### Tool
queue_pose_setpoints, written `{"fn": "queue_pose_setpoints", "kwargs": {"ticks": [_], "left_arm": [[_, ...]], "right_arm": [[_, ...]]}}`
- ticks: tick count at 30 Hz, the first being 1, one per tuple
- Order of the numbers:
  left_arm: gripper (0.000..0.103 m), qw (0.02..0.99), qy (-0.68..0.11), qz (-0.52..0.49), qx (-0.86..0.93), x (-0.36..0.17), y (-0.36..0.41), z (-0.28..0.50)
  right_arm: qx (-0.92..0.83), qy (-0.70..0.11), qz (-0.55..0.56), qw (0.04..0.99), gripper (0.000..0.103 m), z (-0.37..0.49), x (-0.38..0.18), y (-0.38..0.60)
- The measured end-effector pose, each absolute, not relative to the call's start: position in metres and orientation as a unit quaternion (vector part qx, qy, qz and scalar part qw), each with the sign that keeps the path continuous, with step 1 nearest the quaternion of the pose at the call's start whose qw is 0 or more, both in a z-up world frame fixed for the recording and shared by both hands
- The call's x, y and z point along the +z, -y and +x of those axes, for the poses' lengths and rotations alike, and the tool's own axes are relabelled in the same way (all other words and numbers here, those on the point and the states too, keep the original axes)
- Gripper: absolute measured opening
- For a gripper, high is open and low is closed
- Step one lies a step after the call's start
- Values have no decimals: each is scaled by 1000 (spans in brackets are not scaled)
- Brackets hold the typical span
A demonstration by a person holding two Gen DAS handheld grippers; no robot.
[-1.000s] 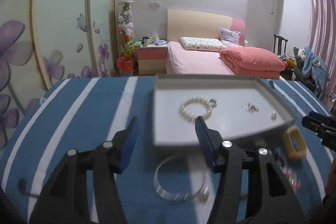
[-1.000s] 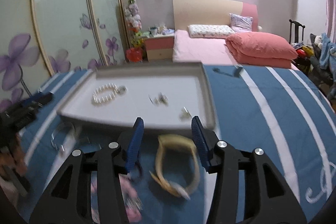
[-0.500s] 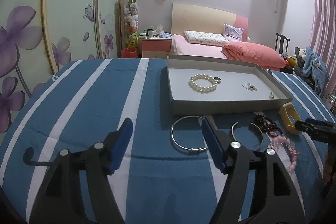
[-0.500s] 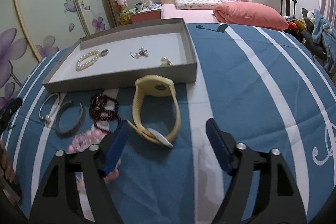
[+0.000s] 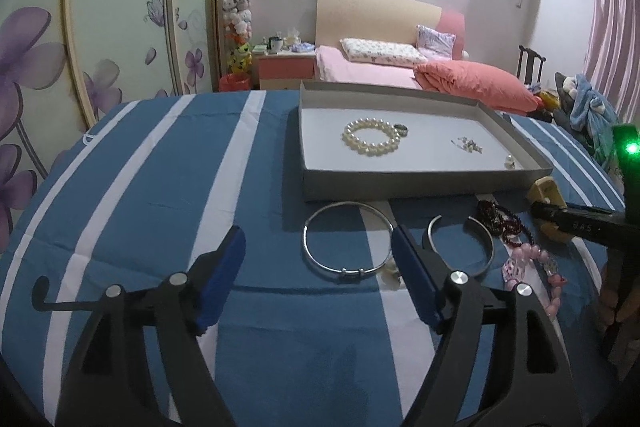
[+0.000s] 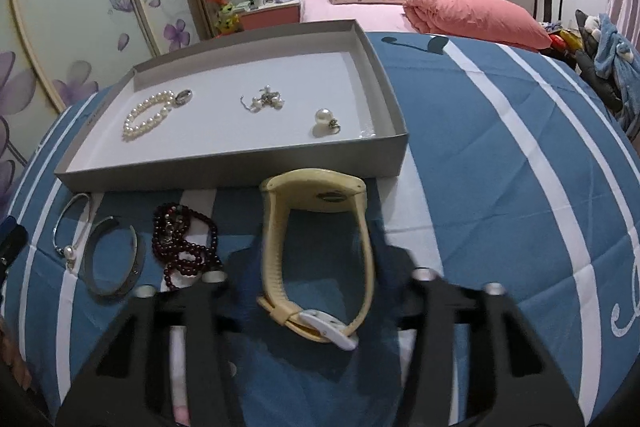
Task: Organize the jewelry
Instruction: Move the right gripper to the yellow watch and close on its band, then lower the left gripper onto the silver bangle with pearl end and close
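Note:
A grey tray (image 5: pixel 400 187) (image 6: pixel 240 169) on the blue striped cloth holds a pearl bracelet (image 5: pixel 370 137) (image 6: pixel 146 115), small earrings (image 6: pixel 264 102) and a pearl stud (image 6: pixel 324 117). In front of it lie a thin silver bangle (image 5: pixel 348 237) (image 6: pixel 70 227), an open silver cuff (image 5: pixel 460 243) (image 6: pixel 112 259), dark red beads (image 5: pixel 504 221) (image 6: pixel 184 247), a pink bead bracelet (image 5: pixel 532 267) and a yellow watch (image 6: pixel 316 259). My left gripper (image 5: pixel 318 243) is open, near the bangle. My right gripper (image 6: pixel 316 263) is open, its jaws on either side of the watch.
The table is covered by a blue cloth with white stripes (image 5: pixel 160 167). Behind it are a pink bed (image 5: pixel 420 75), a nightstand (image 5: pixel 286 67) and wardrobe doors with purple flowers (image 5: pixel 100 27). The right gripper's arm shows at the right edge of the left wrist view (image 5: pixel 580 223).
Both grippers have pulled back from the tray and opened wider. The right gripper has come down around the yellow watch. The left one now faces the silver bangle.

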State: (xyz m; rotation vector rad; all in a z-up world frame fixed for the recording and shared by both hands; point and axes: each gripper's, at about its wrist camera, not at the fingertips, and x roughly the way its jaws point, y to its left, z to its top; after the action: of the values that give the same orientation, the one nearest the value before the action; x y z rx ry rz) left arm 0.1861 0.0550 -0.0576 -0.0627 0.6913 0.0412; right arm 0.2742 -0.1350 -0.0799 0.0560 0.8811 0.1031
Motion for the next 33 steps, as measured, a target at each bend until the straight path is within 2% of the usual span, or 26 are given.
{"fn": "queue_pose_setpoints", "kwargs": {"ticks": [10, 11, 13, 16, 20, 23, 25, 30, 33], "left_arm": [[74, 920, -390, -36, 21, -71, -50, 206], [73, 921, -389, -30, 19, -71, -47, 202], [63, 922, -386, -16, 14, -71, -37, 194], [53, 921, -389, -13, 0, -72, -27, 191], [52, 919, -394, 2, 20, -72, -20, 202], [54, 915, -401, -15, 44, -71, -33, 215], [66, 910, -412, -26, 46, -71, -38, 225], [80, 905, -424, -10, 42, -74, -29, 244], [82, 897, -440, 3, 43, -83, -25, 252]], "right_arm": [[42, -426, 45, 903, 40, 271, -81, 147], [43, -426, 45, 903, 40, 271, -81, 146], [44, -426, 45, 902, 40, 273, -80, 145], [44, -426, 46, 902, 40, 273, -80, 145], [44, -426, 45, 902, 40, 273, -80, 145], [44, -426, 45, 902, 40, 273, -80, 145], [45, -426, 44, 902, 40, 273, -80, 144], [46, -426, 45, 902, 40, 272, -80, 143], [47, -426, 45, 902, 40, 272, -80, 141]]}}
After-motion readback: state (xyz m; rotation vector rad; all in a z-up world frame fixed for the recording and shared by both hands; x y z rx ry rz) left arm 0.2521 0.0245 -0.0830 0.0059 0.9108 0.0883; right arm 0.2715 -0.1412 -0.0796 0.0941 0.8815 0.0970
